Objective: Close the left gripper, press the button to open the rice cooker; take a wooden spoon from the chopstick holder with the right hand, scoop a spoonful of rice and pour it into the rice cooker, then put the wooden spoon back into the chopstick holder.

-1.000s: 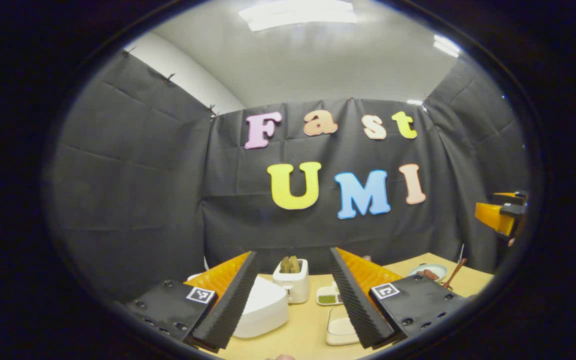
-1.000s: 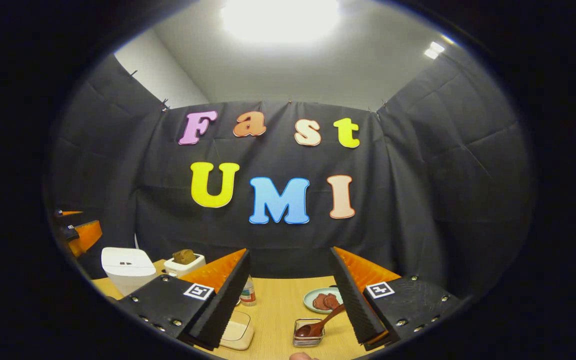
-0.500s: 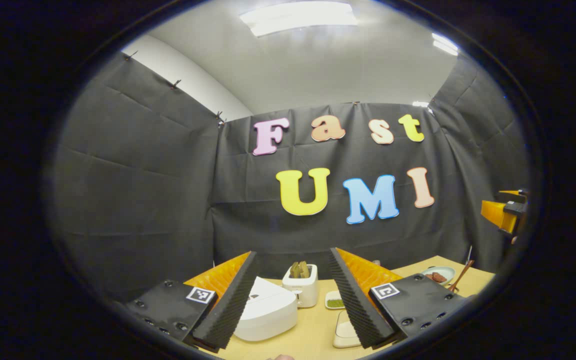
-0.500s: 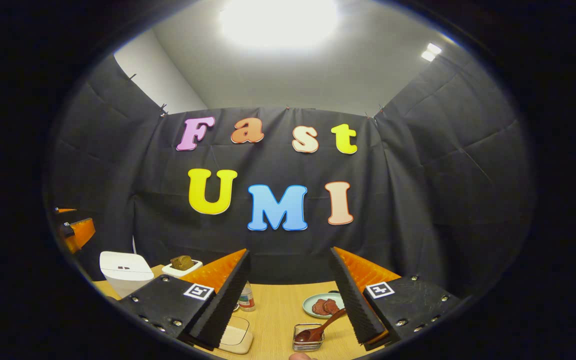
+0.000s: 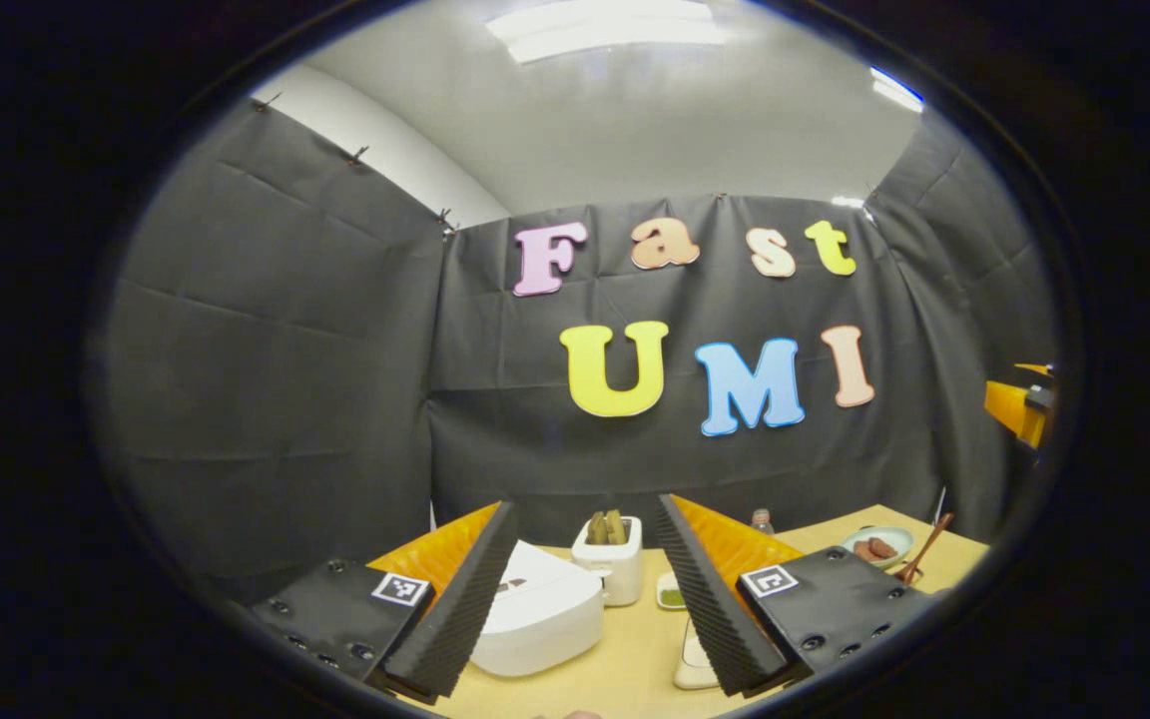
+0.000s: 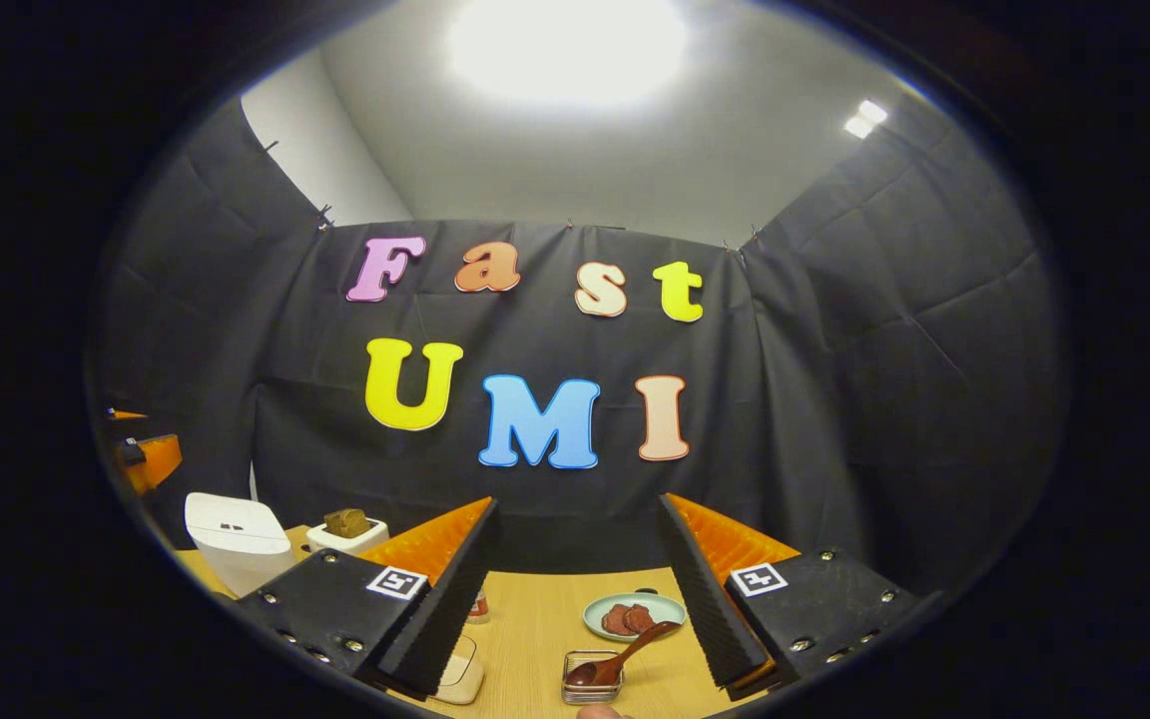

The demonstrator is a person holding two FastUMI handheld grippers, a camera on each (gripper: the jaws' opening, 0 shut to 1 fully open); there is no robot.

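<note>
Standing on the tabletop (image 5: 625, 659), the white rice cooker (image 5: 540, 619) is seen in the left gripper view just beyond the left hand-held gripper (image 5: 585, 599), partly hidden behind its left finger. The lid of the rice cooker is shut. The left hand-held gripper is held wide open and nothing is gripped by it. Behind the rice cooker, a white toaster (image 5: 612, 564) is loaded with two slices of bread (image 5: 606, 527). To the right of the rice cooker, a small white dish (image 5: 672, 594) with green contents is placed.

In the right gripper view, the right hand-held gripper (image 6: 580, 599) is likewise spread wide, with nothing between its fingers. Far to the right of the rice cooker (image 6: 236, 534), the chopstick holder (image 6: 592, 679) is located below the gap of the fingers; the wooden spoon (image 6: 620, 657) is lodged in it, bowl down, handle tilted to the right. Behind the chopstick holder, a pale green plate (image 6: 635, 614) carrying reddish-brown pieces is set.
</note>
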